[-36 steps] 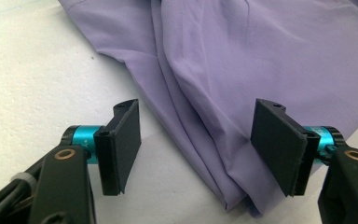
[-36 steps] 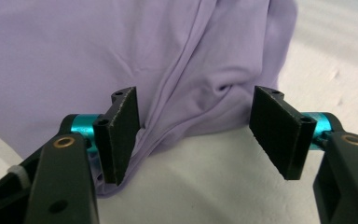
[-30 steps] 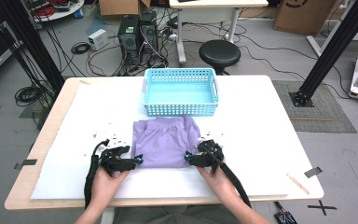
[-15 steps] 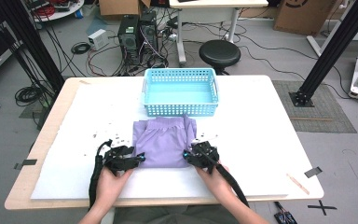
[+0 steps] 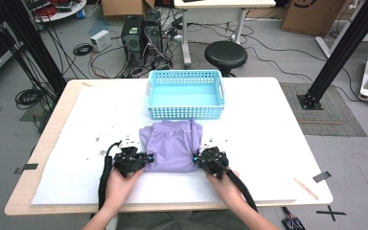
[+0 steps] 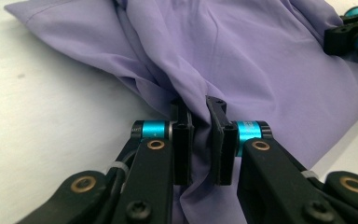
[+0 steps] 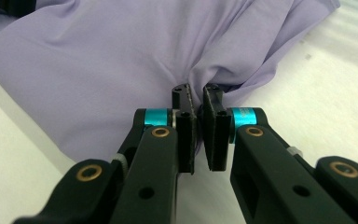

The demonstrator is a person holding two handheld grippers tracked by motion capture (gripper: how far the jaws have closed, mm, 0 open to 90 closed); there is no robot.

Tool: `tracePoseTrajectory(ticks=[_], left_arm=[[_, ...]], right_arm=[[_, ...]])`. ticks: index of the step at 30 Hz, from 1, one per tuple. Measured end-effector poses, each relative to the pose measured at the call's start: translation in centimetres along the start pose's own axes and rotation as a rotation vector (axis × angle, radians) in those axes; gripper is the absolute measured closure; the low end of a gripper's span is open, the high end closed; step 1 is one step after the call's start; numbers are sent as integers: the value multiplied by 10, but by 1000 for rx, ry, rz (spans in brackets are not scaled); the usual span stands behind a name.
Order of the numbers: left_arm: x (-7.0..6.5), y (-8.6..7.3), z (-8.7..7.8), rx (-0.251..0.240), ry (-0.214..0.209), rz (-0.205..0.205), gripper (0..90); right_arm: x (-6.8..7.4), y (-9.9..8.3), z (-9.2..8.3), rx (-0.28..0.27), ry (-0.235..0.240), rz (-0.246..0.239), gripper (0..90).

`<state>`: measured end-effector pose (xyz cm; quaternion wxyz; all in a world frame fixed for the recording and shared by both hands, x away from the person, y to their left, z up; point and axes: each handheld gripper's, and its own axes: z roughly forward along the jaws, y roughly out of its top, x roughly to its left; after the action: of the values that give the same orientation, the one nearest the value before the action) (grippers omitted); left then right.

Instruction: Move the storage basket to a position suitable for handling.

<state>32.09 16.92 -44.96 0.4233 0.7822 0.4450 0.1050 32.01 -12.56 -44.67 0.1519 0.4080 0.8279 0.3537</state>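
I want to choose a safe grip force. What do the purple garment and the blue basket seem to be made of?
The purple garment looks like thin, smooth woven cloth with a matte finish: it drapes in soft folds and bunches where the left tongs and right tongs pinch it. The blue basket seems to be rigid moulded plastic, slightly glossy, judging by its regular perforated walls.
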Motion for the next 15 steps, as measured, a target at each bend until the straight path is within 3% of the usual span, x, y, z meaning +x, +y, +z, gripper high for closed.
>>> tracePoseTrajectory(ticks=[7, 15], left_arm=[[-16, 3, 10, 12, -44, 44, 815], [-33, 4, 17, 23, -90, 72, 815]], right_arm=[[-15, -10, -17, -6, -17, 33, 853], [-22, -28, -35, -4, -23, 37, 852]])
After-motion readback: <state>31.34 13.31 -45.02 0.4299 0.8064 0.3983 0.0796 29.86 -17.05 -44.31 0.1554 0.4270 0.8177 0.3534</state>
